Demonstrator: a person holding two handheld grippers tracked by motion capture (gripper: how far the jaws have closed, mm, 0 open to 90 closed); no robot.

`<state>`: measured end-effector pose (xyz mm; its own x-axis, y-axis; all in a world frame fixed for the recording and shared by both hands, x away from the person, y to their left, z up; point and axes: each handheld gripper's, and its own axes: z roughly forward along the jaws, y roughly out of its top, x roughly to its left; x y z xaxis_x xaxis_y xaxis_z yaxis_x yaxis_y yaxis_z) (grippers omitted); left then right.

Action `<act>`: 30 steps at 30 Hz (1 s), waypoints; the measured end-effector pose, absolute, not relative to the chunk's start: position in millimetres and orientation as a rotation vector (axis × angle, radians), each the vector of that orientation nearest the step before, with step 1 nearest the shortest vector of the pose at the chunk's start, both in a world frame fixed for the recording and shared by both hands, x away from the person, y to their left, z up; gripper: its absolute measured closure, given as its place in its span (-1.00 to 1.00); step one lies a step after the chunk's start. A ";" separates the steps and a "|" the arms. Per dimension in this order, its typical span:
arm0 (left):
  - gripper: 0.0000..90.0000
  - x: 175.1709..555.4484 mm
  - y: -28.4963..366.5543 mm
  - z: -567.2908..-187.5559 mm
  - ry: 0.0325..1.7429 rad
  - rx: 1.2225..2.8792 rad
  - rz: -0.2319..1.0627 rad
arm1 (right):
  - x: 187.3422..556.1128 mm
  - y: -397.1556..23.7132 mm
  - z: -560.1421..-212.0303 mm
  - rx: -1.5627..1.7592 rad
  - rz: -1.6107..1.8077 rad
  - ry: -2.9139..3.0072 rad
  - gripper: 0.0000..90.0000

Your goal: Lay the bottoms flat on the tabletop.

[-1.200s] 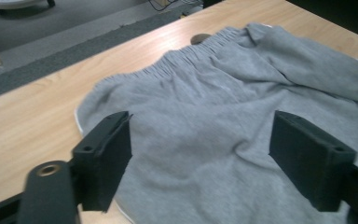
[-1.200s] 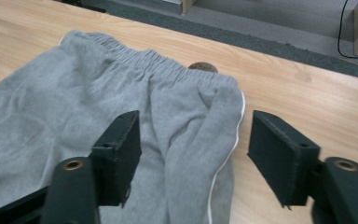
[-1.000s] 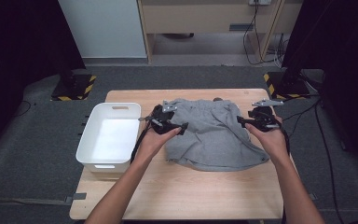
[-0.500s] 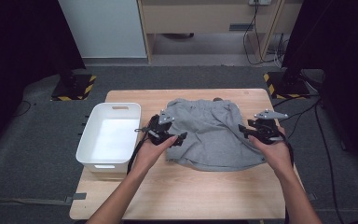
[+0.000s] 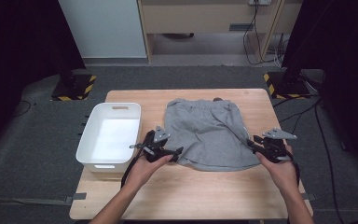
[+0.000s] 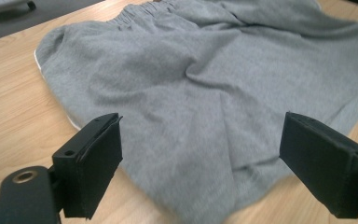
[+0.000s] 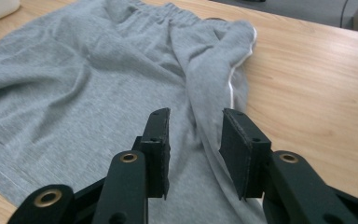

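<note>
- Grey jersey shorts lie spread on the wooden table, about the middle of the high view, waistband toward the top of the frame and the leg hems toward the bottom edge; their long axis runs up and down the picture, from waistband to hems, a little skewed.
- Cloth is rumpled, with a ridge down the right-hand side and a white trim along that edge in the right gripper view.
- Right gripper sits at the lower right corner of the shorts; its jaws have just been closing and now stand narrow, straddling that raised fold, but I see a gap and no pinch yet.
- Left gripper hovers at the lower left hem with its jaws spread wide, holding nothing.
- Risk, as I judge it: the right jaws may catch only the top layer of the fold, so the shorts would twist or bunch when lifted.
- Left jaws could close on bare wood, since the hem lies flat.
- White bin stands just left of the shorts; a dragged hem might snag its rim.
</note>
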<state>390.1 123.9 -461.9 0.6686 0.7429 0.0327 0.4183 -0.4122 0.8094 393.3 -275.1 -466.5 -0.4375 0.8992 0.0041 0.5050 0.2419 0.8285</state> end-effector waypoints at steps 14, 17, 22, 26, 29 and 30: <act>-0.59 383.0 126.1 -484.5 0.930 2.032 0.507 | 377.6 -303.8 -496.5 1.384 0.969 1.971 0.65; -0.55 380.7 128.6 -487.5 0.949 2.013 0.514 | 375.0 -305.0 -497.9 1.382 0.931 1.981 0.65; -0.55 372.8 128.6 -498.4 0.945 2.048 0.526 | 374.7 -306.9 -500.1 1.422 0.923 1.978 0.44; -0.55 374.1 131.8 -500.2 0.961 2.038 0.533 | 375.3 -311.7 -503.5 1.449 0.915 1.977 0.27; -0.53 375.7 134.4 -502.9 0.977 2.032 0.532 | 377.0 -318.2 -508.0 1.488 0.921 1.974 0.26; -0.52 376.0 134.8 -503.6 0.978 2.037 0.533 | 377.8 -320.4 -509.5 1.489 0.918 1.979 0.26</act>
